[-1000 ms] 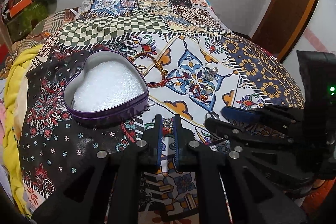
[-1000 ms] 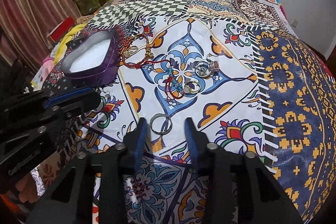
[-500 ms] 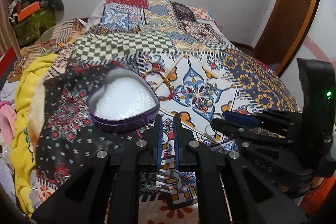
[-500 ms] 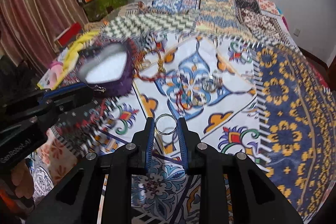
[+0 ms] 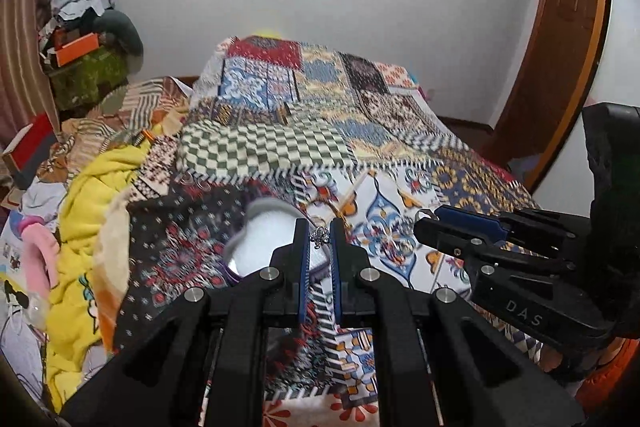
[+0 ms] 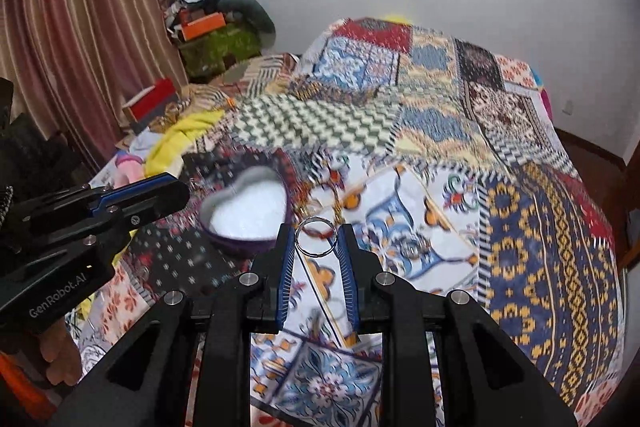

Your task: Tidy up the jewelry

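Small silver ornate ring (image 5: 319, 237): pinched at tips of left gripper (image 5: 319, 231), raised above bedspread. Plain silver bangle (image 6: 315, 237): clamped edge-on betw. right gripper (image 6: 316, 239) pads, opening facing camera. Purple heart-shaped tin (image 6: 246, 215): lid off, white lining exposed, set on dark patch of bedspread. Further rings (image 6: 412, 247) and red-gold bracelets (image 6: 334, 205) noted just right of tin; detail blurred.

Patchwork bedspread (image 6: 460, 147): green-and-white checks, navy with yellow motifs, white with blue-orange florals. Heart-shaped tin (image 6: 248, 215): purple wall, white lining. Silver ring (image 6: 315, 237). Black grippers, blue finger pads (image 6: 286, 267). Yellow blanket (image 5: 92, 211). Brown-striped curtain (image 6: 80, 27).
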{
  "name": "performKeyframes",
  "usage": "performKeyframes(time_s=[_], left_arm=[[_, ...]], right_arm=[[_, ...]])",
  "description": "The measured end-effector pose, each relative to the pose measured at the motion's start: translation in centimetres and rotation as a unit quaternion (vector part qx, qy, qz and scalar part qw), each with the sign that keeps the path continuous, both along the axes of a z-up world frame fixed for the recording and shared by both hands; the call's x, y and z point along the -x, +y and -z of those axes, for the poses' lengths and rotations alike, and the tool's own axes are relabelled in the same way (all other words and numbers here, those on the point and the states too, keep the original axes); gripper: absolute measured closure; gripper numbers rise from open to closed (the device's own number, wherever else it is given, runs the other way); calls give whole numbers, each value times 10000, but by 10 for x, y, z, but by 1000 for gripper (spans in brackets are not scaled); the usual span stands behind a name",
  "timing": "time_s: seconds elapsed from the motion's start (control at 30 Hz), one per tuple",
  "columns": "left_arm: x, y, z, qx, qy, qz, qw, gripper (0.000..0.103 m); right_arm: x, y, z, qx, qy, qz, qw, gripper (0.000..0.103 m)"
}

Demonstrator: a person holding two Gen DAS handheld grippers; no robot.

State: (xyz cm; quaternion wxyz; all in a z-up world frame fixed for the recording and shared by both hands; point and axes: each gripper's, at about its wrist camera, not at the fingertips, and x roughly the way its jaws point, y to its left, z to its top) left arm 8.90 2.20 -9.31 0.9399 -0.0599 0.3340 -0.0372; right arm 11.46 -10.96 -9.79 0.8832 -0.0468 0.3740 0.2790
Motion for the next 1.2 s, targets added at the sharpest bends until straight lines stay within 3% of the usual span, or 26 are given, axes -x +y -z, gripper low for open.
performKeyframes(time_s=[0.4, 1.2], left_arm=[[-13, 34, -7, 55, -156, -382, 9991, 95], [-54, 46, 50, 400, 647, -146, 9970, 95]], right_arm=[[-8, 32, -16, -148, -261, -305, 9991, 83], [-41, 69, 46, 163, 607, -750, 9952, 83]])
